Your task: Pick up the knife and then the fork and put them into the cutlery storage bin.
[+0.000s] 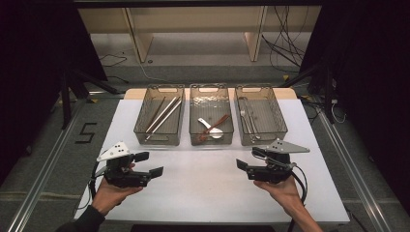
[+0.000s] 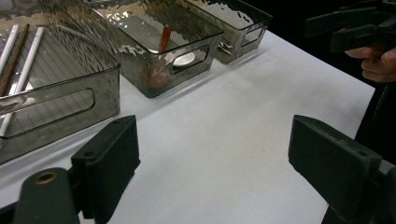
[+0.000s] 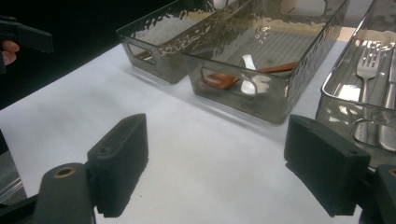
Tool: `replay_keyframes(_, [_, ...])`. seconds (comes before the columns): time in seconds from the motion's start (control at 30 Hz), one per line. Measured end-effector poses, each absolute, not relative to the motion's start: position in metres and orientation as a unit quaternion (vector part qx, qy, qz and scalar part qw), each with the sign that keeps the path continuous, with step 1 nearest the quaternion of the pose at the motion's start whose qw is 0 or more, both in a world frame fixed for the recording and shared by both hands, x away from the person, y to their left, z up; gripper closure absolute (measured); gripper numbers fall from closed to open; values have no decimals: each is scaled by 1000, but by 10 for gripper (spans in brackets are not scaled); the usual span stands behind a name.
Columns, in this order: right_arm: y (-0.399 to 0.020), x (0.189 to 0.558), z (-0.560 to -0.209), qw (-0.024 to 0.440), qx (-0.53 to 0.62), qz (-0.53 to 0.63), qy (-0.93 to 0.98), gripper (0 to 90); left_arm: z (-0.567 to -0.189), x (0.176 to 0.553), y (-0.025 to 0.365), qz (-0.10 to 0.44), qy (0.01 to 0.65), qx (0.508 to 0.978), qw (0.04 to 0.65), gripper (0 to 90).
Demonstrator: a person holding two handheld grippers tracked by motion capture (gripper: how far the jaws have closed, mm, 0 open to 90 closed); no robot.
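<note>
Three smoky clear bins stand in a row at the back of the white table (image 1: 203, 193). The left bin (image 1: 159, 139) holds chopsticks (image 1: 162, 115). In the middle bin (image 1: 211, 141) lie a white spoon (image 1: 211, 129) and a red-brown spoon (image 1: 217, 123). Metal forks (image 1: 245, 118) rest in the right bin (image 1: 279, 116). My left gripper (image 1: 149, 164) hovers open at the front left, nothing between its jaws (image 2: 219, 158). My right gripper (image 1: 249, 159) is open at the front right and faces the middle bin (image 3: 261, 100), its jaws (image 3: 219, 163) empty.
A bare white stretch of table lies between the two grippers and in front of the bins. Dark floor, metal rails and cables (image 1: 285, 43) surround the table. A wooden shelf frame (image 1: 193, 24) stands behind.
</note>
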State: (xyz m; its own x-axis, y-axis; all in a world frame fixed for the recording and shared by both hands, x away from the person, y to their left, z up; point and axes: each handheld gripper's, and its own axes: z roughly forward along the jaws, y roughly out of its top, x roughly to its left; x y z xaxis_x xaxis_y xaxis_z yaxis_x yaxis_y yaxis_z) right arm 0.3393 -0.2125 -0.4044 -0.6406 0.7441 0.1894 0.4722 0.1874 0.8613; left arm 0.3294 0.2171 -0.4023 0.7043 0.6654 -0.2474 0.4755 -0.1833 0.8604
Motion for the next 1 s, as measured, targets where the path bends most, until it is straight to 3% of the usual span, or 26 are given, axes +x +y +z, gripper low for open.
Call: replay_keyframes(1.0, [-221, 320, -409, 153, 404, 494, 754, 213, -403, 328, 216, 85, 373, 761, 524, 160])
